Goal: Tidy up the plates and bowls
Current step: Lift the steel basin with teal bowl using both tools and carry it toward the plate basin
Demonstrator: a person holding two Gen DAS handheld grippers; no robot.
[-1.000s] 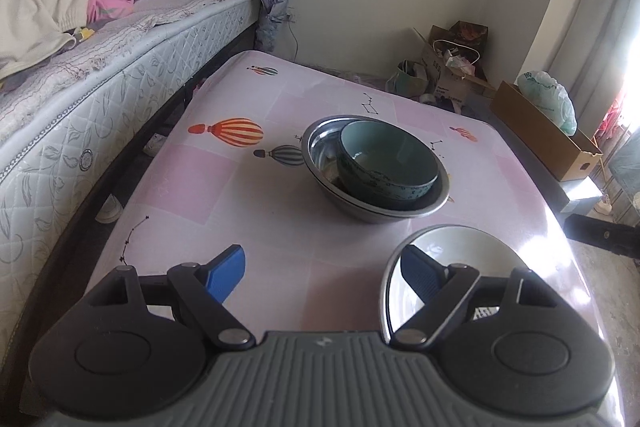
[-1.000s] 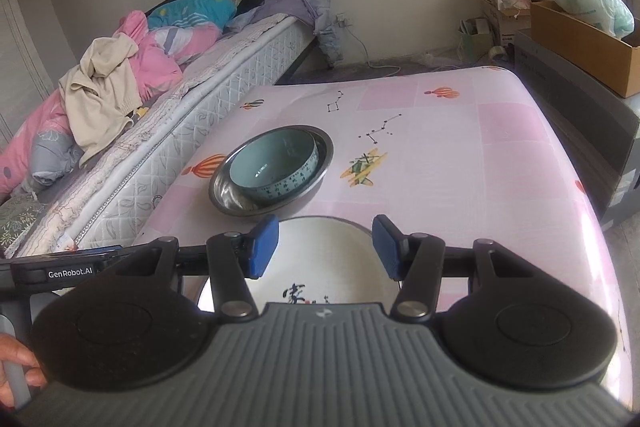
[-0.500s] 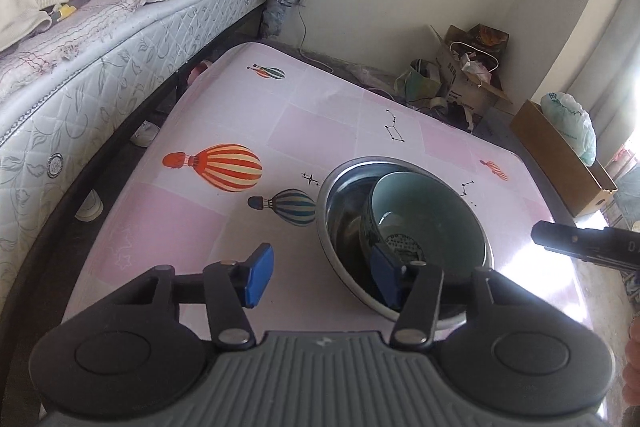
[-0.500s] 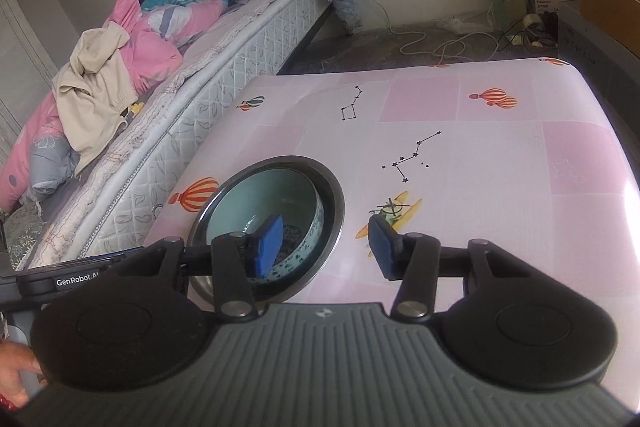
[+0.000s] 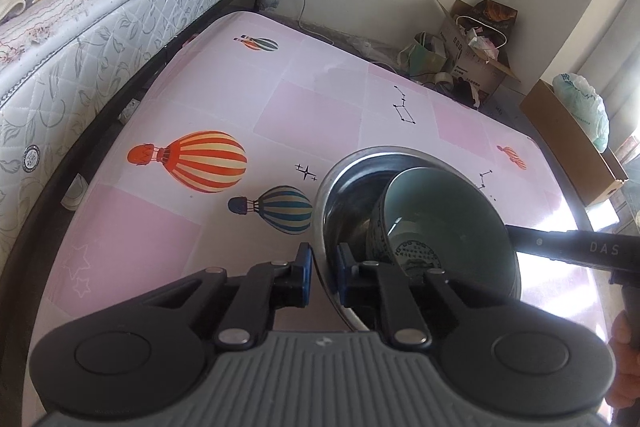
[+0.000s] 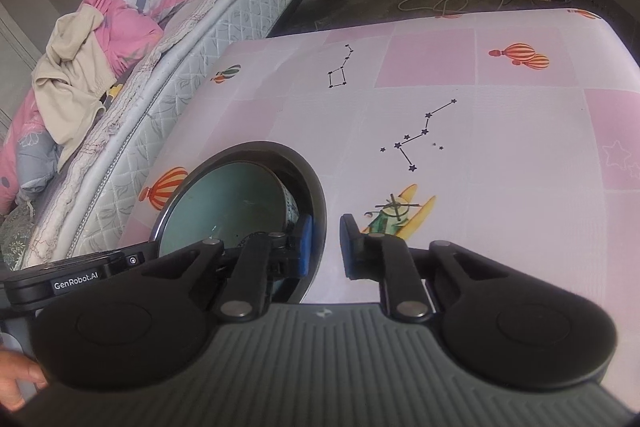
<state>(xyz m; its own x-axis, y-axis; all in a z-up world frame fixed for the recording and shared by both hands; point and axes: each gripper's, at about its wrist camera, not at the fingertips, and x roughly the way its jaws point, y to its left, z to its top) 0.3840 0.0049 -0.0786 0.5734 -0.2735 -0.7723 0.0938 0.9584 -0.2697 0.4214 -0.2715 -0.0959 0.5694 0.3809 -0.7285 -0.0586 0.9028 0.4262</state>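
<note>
At the far left a bed (image 5: 100, 11) with heaped clothes (image 6: 84, 67) runs along the table (image 5: 168, 227), whose pink cloth carries printed balloons and constellations. In the left wrist view the left gripper (image 5: 323, 277) has its blue pads closed on the near rim of the steel bowl (image 5: 344, 179), one pad outside the wall and the other inside it. The steel bowl sits on the table right of a striped balloon print, and a teal bowl (image 5: 448, 215) sits tilted inside it, leaning against the steel wall on the side away from the bed. Further right in that view a dark bar of the other gripper reaches in to the teal bowl's far edge, and a bit of a hand (image 5: 624, 359) shows at the frame's right border. Beyond the table, boxes (image 5: 476, 43) and a bag (image 5: 584, 111) stand by the wall. In the right wrist view, part of the left tool lies at the lower left. The steel bowl (image 6: 316, 195) with the teal bowl (image 6: 228, 203) in it lies left of centre, and the right gripper (image 6: 325, 247) pinches the steel bowl's rim on the side opposite the left one, its left pad inside the rim and its right pad outside, over the tablecloth beside a yellow aeroplane print.
</note>
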